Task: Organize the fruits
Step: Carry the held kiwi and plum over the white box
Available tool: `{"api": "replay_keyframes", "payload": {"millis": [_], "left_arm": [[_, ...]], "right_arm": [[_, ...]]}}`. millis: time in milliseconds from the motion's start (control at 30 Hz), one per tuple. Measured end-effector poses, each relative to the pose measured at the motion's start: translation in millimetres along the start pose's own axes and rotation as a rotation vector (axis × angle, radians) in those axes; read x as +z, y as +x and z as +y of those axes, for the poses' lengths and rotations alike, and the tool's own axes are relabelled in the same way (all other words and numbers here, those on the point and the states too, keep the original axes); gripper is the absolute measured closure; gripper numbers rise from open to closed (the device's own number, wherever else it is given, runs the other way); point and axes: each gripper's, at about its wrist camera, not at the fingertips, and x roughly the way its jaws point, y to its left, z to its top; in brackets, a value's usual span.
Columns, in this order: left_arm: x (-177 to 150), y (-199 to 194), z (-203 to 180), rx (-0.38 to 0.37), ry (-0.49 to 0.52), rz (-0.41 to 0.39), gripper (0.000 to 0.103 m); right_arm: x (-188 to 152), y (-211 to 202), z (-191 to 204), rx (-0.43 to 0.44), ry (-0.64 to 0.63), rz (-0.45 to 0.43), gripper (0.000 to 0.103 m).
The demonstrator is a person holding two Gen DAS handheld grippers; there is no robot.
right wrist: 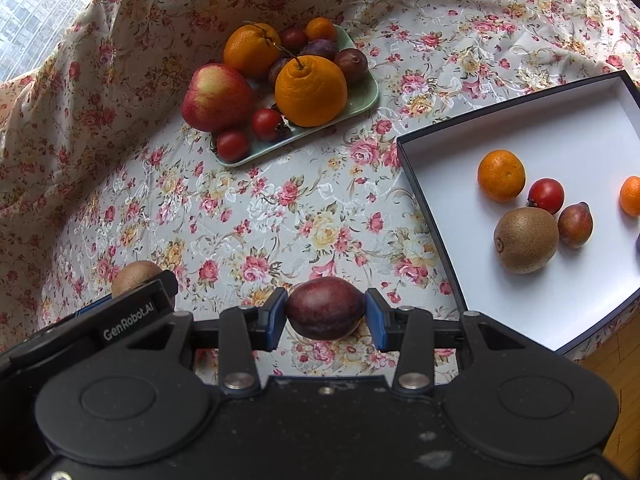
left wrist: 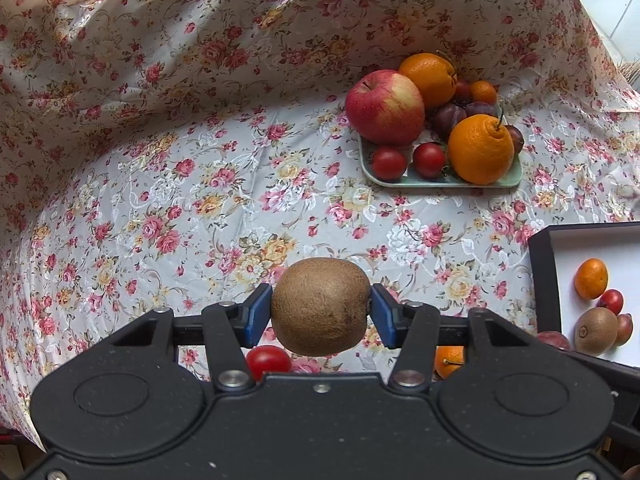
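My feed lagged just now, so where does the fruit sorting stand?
Done: the white box already holds a kiwi, a mandarin, a tomato and a plum. In hand: the left claw grips a second kiwi, and the right claw grips a dark plum. Left: the green tray still carries an apple, oranges, tomatoes and plums.

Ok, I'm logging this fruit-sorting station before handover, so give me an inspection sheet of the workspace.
Surface: floral tablecloth, wrinkled at the back.
Job's things: green tray piled with apple, oranges, plums, tomatoes; white-lined box with a kiwi and small fruits.
Clutter: a tomato and small orange loose on the cloth.
Grippers: left gripper clamps a held kiwi; right gripper clamps a plum.
Cables: nothing seen.
Surroundings: window at far left.
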Motion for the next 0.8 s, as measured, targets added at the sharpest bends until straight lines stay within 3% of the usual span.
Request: {"api": "replay_keyframes", "payload": {"millis": [367, 800], "left_arm": [[-13.3, 2.4, -92.3, -0.044, 0.154, 0.001, 0.045], [-26.8, -2.3, -194.0, -0.126, 0.286, -0.012, 0.045]], "right_arm": [[15.3, -36.8, -99.6, -0.002, 0.153, -0.062, 0.060], [14.8, -59.8, -237.8, -0.120, 0.359, -0.133, 0.060]]}}
